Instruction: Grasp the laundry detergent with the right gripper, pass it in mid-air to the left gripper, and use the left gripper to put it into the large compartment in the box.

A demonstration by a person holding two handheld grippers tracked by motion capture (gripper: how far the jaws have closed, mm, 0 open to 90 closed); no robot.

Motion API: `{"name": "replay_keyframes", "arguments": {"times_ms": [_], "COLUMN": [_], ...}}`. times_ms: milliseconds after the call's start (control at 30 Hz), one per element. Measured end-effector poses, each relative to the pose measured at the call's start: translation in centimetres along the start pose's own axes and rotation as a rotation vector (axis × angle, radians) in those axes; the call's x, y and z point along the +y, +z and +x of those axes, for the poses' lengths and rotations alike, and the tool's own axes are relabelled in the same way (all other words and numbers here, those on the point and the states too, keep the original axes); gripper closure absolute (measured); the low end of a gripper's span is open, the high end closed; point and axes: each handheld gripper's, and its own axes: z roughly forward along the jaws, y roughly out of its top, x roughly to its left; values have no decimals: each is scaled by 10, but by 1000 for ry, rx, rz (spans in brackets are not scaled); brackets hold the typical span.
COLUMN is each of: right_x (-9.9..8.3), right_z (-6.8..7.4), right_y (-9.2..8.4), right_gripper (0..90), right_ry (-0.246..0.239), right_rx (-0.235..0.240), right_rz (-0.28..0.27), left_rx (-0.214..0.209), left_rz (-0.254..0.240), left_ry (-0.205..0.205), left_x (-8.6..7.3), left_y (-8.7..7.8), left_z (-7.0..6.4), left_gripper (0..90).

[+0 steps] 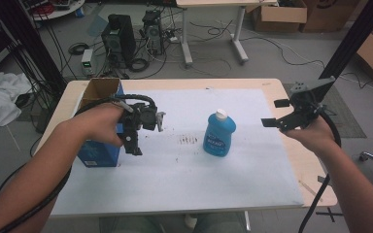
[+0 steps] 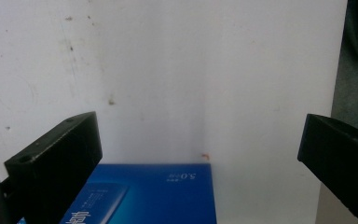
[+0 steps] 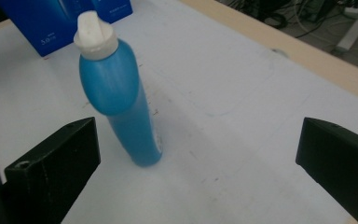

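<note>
The blue box [image 2: 144, 196] is cut off by the left gripper view's bottom edge; its print is unreadable.

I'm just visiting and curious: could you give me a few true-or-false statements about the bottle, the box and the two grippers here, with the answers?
1. The bottle stands upright on the white mat. True.
2. The right gripper is clamped on the bottle. False: its jaws are wide open and it is held apart from the bottle, to the side.
3. The bottle has a white cap. True.
4. The box is red. False: it is blue, with its top open.
5. The left gripper is open, next to the box. True.
6. The bottle is inside the box. False: it stands on the mat, apart from it.
</note>
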Motion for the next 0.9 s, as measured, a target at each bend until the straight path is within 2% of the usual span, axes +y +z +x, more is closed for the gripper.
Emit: {"name": "replay_keyframes", "arguments": {"times_ms": [33, 67, 100, 133, 167, 333, 533, 733, 900], "right_x": [-8, -8, -17, -17, -24, -35, -42, -44, -47], "right_z": [1, 1, 4, 4, 7, 14, 22, 28, 33], "right_y": [4, 4, 10, 10, 16, 30, 50, 67, 81], "right_gripper": [0, 0, 0, 0, 0, 0, 0, 0, 0], "right_ry": [-1, -1, -17, -17, -26, -57, -82, -99, -109], "right_rx": [3, 3, 13, 13, 40, 67, 114, 142, 157], "right_rz": [-9, -9, -28, -28, -42, -50, -45, -42, -36], "left_rx": [2, 1, 0, -4, -7, -4, 0, -4, 3], "left_rz": [7, 1, -1, -6, -13, -12, -10, 7, -2], "left_ry": [2, -4, -6, -6, -6, -17, -21, -24, -24], "left_x": [0, -1, -2, -2, -3, -8, -11, -12, -12], "left_y": [-1, -1, -1, -2, -3, -6, -7, -5, -8], "left_z": [0, 0, -1, -1, -2, -3, -2, -3, -4], "left_gripper": [1, 1, 1, 1, 1, 1, 1, 1, 0]}}
